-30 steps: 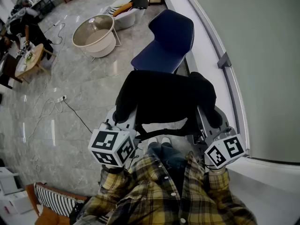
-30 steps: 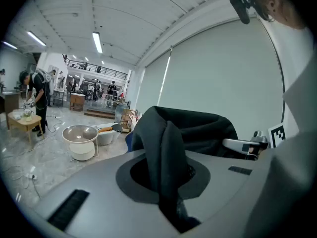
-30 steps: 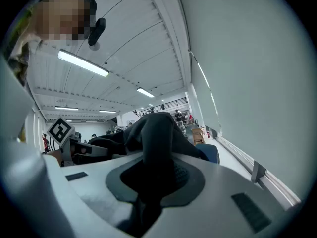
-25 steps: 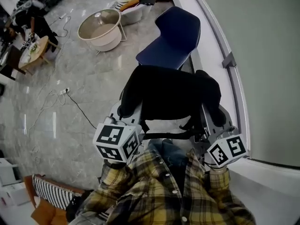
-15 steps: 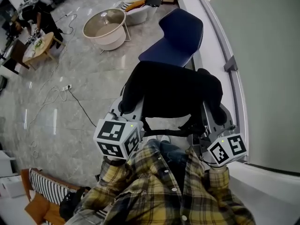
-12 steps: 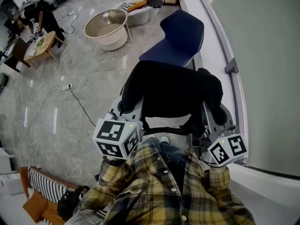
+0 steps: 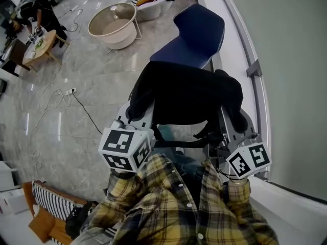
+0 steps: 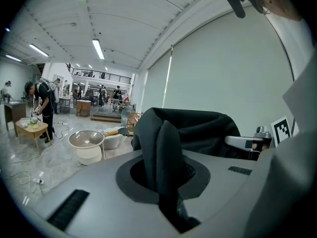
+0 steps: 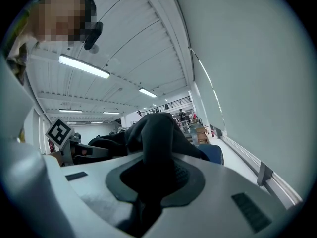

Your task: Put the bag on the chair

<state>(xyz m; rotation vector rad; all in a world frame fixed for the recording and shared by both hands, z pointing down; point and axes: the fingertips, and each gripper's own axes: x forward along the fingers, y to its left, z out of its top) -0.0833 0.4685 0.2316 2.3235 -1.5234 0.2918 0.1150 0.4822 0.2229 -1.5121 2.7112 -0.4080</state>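
I hold the black bag (image 7: pixel 186 93) in the air on my side of the blue chair (image 7: pixel 196 34). In the head view its far edge overlaps the near edge of the seat. The seat and the backrest behind it are bare.

To the right of the chair a white ledge (image 7: pixel 240 50) runs close along it, so there is little room on that side. To the left of the chair the floor (image 7: pixel 76 86) is wide and free. A round basin (image 7: pixel 112 24) stands well apart from the chair, and a cable (image 7: pixel 84 114) lies nearer to me.

My left gripper (image 7: pixel 134 117) is closed on one corner of the bag and my right gripper (image 7: pixel 236 126) on the other, with the cloth bunched between the jaws. Both point forward at the chair, and my plaid sleeves (image 7: pixel 173 208) are bent close to my body.

Compared with a second ago, both grips are the same, and the chair has shifted only a little in the head view.
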